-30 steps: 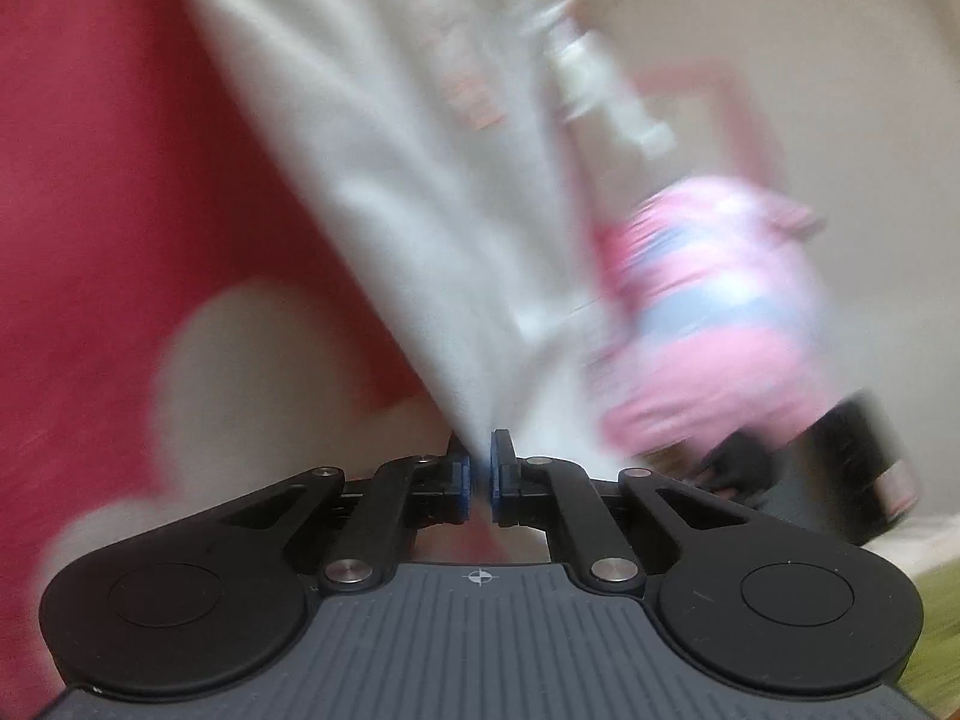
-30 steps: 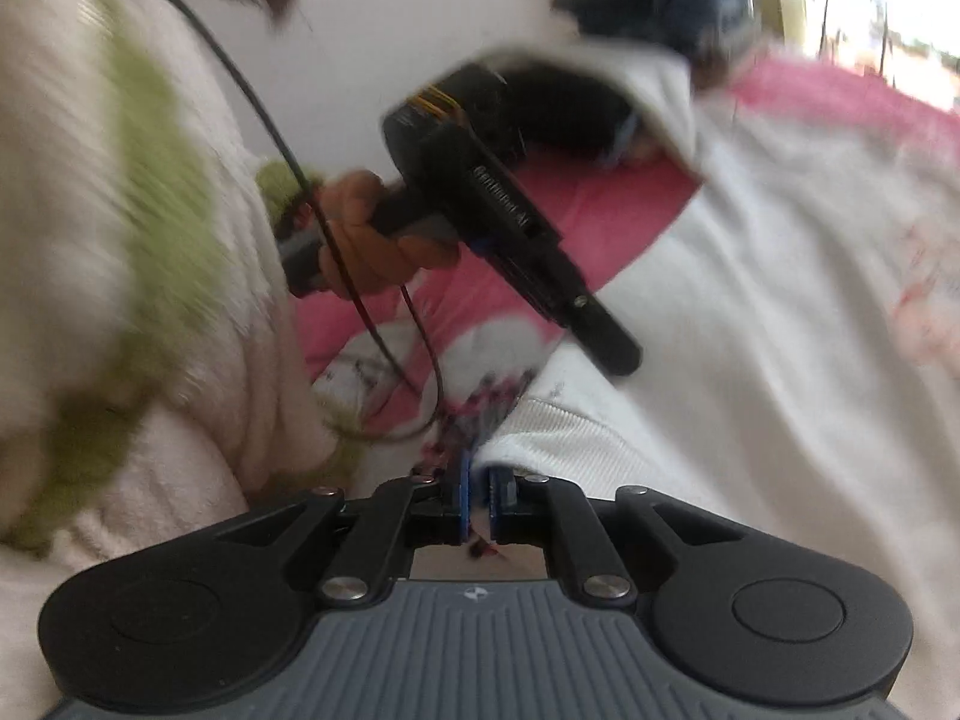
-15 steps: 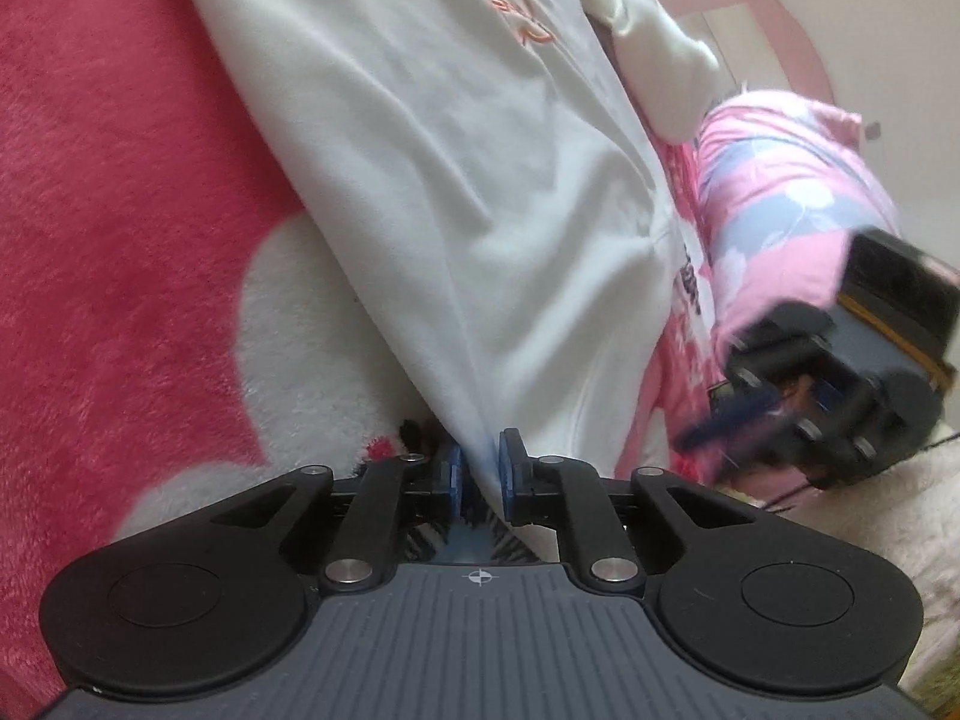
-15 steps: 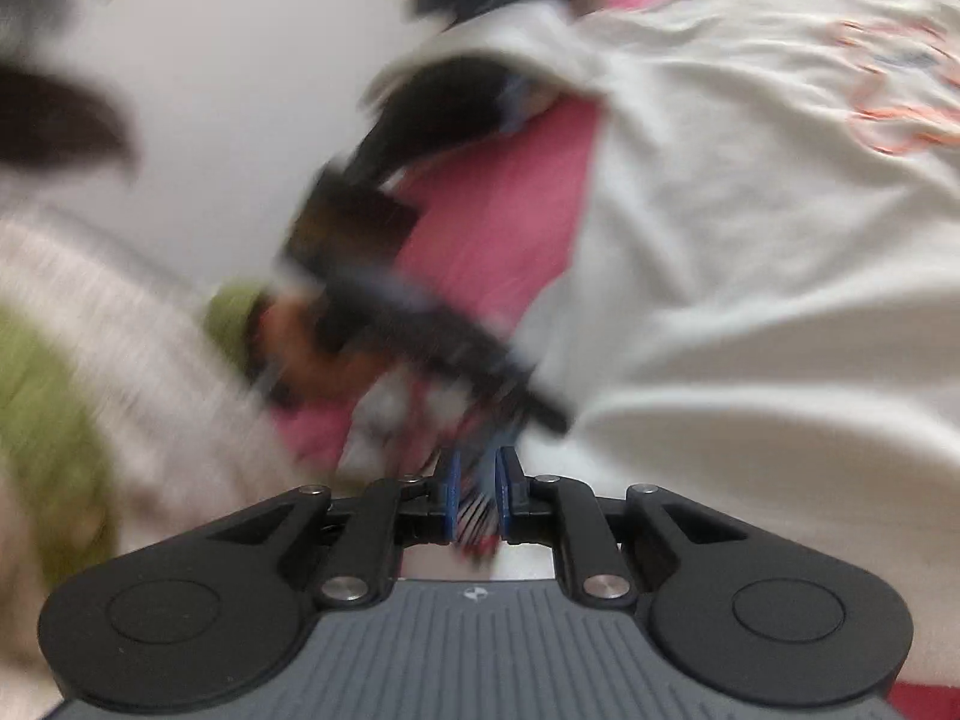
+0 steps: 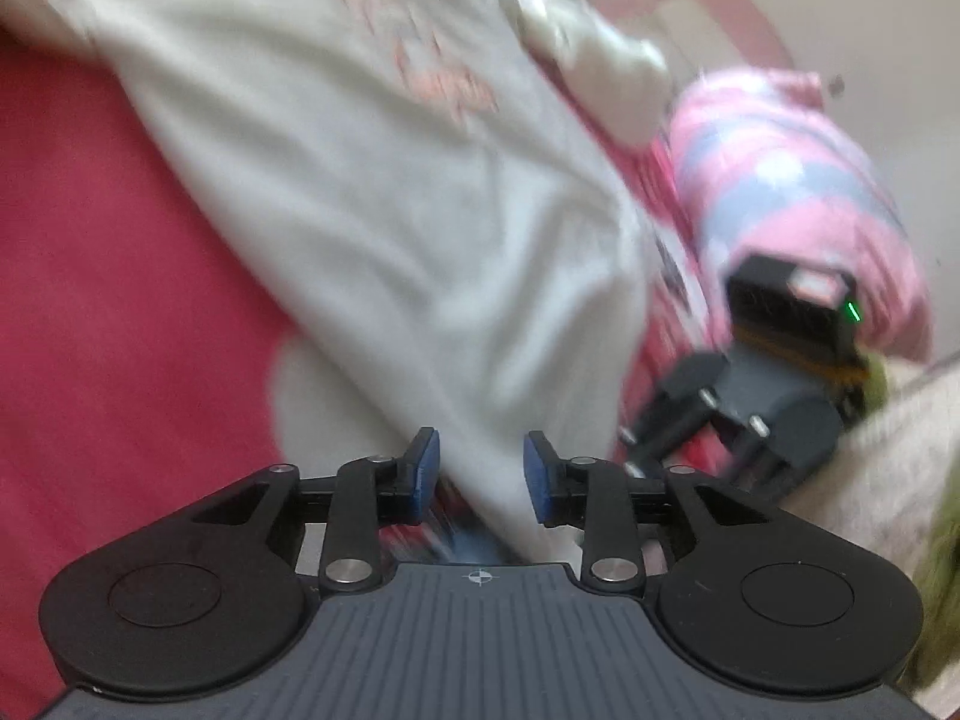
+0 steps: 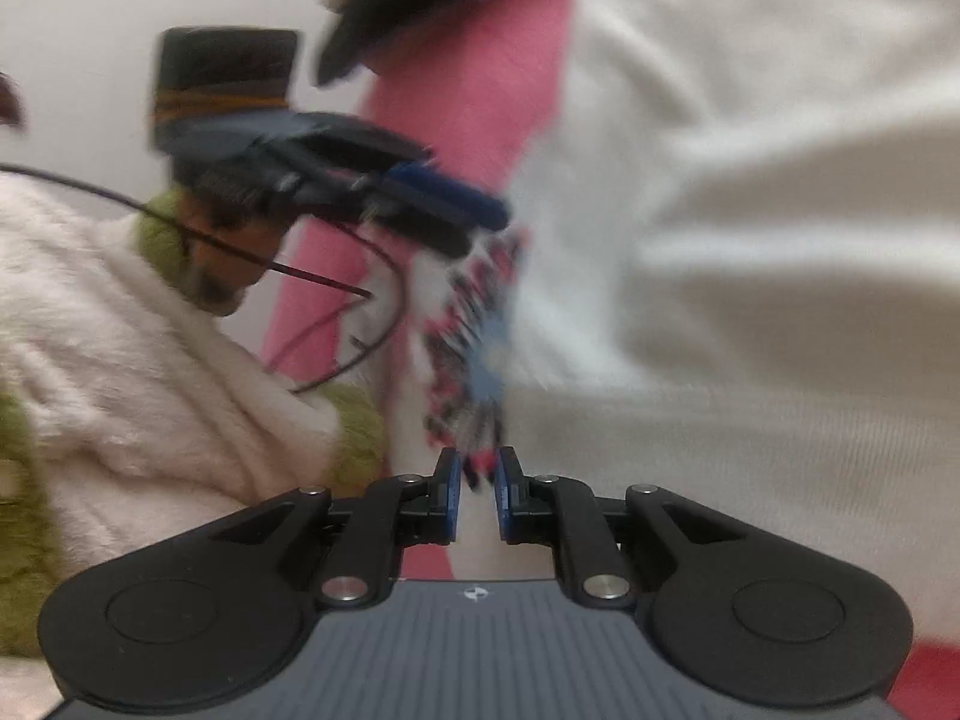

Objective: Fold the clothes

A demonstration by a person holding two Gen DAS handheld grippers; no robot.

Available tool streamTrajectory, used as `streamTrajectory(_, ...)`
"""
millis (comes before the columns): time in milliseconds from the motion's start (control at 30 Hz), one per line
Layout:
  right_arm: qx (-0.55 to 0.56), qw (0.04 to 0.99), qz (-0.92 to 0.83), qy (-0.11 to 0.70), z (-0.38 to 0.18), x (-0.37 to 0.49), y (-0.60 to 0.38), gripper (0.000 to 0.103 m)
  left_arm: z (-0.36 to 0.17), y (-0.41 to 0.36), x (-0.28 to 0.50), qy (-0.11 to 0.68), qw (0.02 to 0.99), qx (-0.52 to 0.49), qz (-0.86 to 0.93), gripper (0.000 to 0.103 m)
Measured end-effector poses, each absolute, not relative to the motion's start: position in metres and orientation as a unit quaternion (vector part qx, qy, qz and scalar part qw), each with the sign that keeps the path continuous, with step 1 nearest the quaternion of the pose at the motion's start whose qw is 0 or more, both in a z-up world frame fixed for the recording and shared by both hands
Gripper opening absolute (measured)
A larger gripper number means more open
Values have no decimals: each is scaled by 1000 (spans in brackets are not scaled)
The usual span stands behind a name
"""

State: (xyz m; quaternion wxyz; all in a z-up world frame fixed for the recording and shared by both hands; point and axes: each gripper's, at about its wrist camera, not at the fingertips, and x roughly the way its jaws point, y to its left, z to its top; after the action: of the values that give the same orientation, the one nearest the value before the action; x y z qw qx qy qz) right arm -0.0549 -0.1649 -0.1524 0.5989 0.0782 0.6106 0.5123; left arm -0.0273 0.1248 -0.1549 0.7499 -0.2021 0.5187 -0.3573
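A white garment (image 5: pixel 384 180) with a pink print lies spread on the red blanket (image 5: pixel 120 276). My left gripper (image 5: pixel 480 474) is open, its blue pads apart on either side of the garment's lower corner. My right gripper (image 6: pixel 477 486) has its pads slightly apart, with the garment's ribbed hem (image 6: pixel 720 456) just beyond and to the right; nothing is pinched between them. The right gripper also shows in the left wrist view (image 5: pixel 738 414), and the left gripper shows in the right wrist view (image 6: pixel 384 204). Both views are motion-blurred.
A pink and blue striped bundle (image 5: pixel 798 180) lies beyond the garment at the right. A patterned strip (image 6: pixel 474 324) shows beside the hem. The person's fuzzy cream and green sleeve (image 6: pixel 120 348) fills the left of the right wrist view. A pale wall (image 5: pixel 870 12) is behind.
Both grippers have let go of the garment: the left pads opened wide, the right pads parted a little. The garment has come down flat on the blanket.
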Motion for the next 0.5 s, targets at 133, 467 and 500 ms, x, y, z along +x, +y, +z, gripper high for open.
streamTrajectory(133, 108, 632, 496, 586, -150, -40, -159, 14, -164, 146, 12, 506, 792, -232, -249, 35)
streamTrajectory(467, 94, 609, 496, 612, -174, -47, -142, 14, -189, 169, 48, 472, 817, -306, -129, 26)
streamTrajectory(500, 88, 604, 493, 620, -180, -49, -140, 14, -189, 168, 48, 471, 818, -307, -121, 12)
